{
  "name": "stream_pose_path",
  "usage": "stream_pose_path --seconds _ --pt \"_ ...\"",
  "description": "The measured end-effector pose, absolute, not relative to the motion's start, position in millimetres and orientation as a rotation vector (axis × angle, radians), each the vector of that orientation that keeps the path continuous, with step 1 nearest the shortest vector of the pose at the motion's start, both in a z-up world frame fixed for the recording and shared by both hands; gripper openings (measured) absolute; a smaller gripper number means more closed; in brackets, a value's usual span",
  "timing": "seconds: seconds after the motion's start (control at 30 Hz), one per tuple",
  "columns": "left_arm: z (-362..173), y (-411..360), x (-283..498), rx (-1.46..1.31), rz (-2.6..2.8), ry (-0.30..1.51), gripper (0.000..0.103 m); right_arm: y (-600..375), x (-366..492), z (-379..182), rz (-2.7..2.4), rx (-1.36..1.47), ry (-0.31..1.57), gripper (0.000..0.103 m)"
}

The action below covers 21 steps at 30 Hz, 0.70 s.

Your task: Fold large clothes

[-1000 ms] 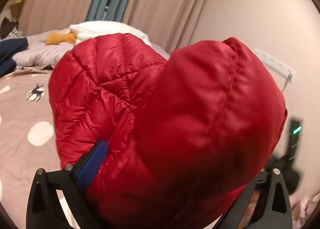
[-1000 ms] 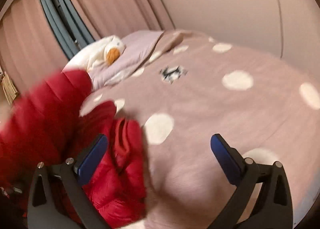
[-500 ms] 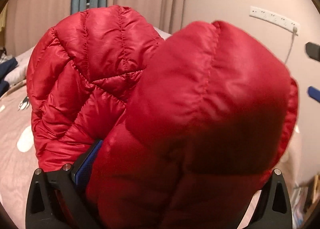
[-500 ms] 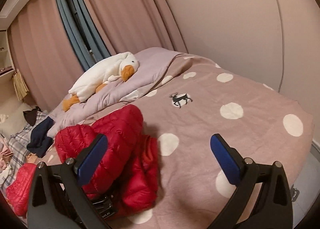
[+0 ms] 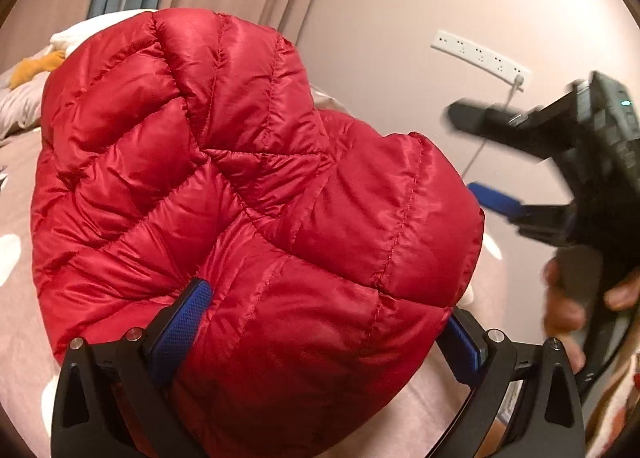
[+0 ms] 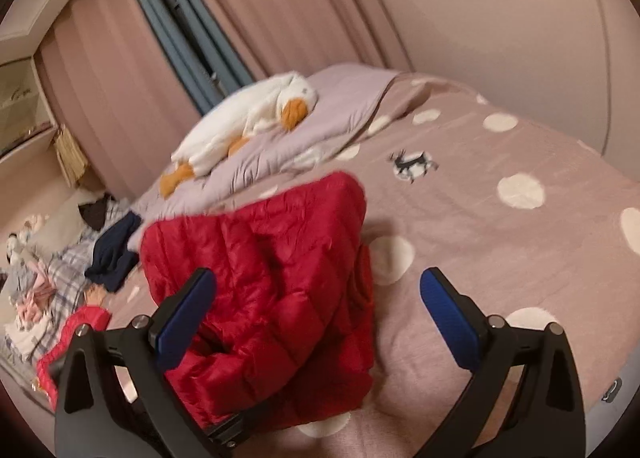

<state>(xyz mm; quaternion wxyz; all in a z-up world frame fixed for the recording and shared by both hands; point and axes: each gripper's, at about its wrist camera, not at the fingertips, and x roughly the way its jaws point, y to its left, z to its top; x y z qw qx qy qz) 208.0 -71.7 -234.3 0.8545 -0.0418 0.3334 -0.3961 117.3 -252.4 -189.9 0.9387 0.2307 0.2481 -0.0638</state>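
Left-wrist view: the left gripper (image 5: 320,332) pinches a thick bunch of the red quilted down jacket (image 5: 248,194). Its 2 blue pads bear on opposite sides of the bundle, at 7 and 5 o'clock in the frame, and the jacket fills the centre. The bunching probably gathers several layers into 1 grip so that the bulky garment can be carried as a unit. At 3 o'clock the right gripper appears motion-blurred, its fingers apart, with a hand (image 5: 576,298) on its handle at 4 o'clock. A wall socket strip (image 5: 480,58) sits at 1 o'clock.

Right-wrist view: the right gripper (image 6: 320,314) is spread wide and holds nothing. The jacket (image 6: 272,290) lies between 6 and 9 o'clock, raised over the dotted bedspread (image 6: 500,242), whose bare area extends from 12 to 4 o'clock. This arrangement probably frees the right gripper to take a second edge, since a large, slippery padded garment needs 2 holds to lie flat. A white plush goose (image 6: 256,122) rests at 11 o'clock, and a pile of loose clothes (image 6: 60,266) at 9 o'clock, both clear of the working area.
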Motion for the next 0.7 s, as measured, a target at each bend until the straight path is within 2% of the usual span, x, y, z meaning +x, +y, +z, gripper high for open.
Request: stream_pose_path --seconds 0.1,0.13,0.27,0.4,0.57,0.7 --pt "-236.6 -59.0 212.2 -0.108 -0.829 0.706 0.101 -250.5 140.3 -211.1 -0.163 0.434 0.628 0.072" --pt "-235.3 -59.9 208.5 -0.108 -0.827 0.711 0.101 -251.6 148.2 -220.5 -0.171 0.437 0.673 0.069" --pt "-224.4 -50.3 202.8 -0.136 -0.803 0.729 0.101 -255.2 156.9 -234.7 -0.174 0.434 0.717 0.069" --pt "-205.8 -16.3 201.7 -0.278 -0.766 0.740 0.101 -256.4 159.5 -239.7 -0.203 0.416 0.751 0.069" --pt "-188.0 36.5 207.3 -0.384 -0.446 0.613 0.101 -256.6 159.2 -248.3 -0.222 0.398 0.802 0.069" --pt "-204.5 61.6 224.1 -0.322 -0.069 0.573 0.101 -256.0 159.2 -252.1 -0.248 0.349 0.829 0.069"
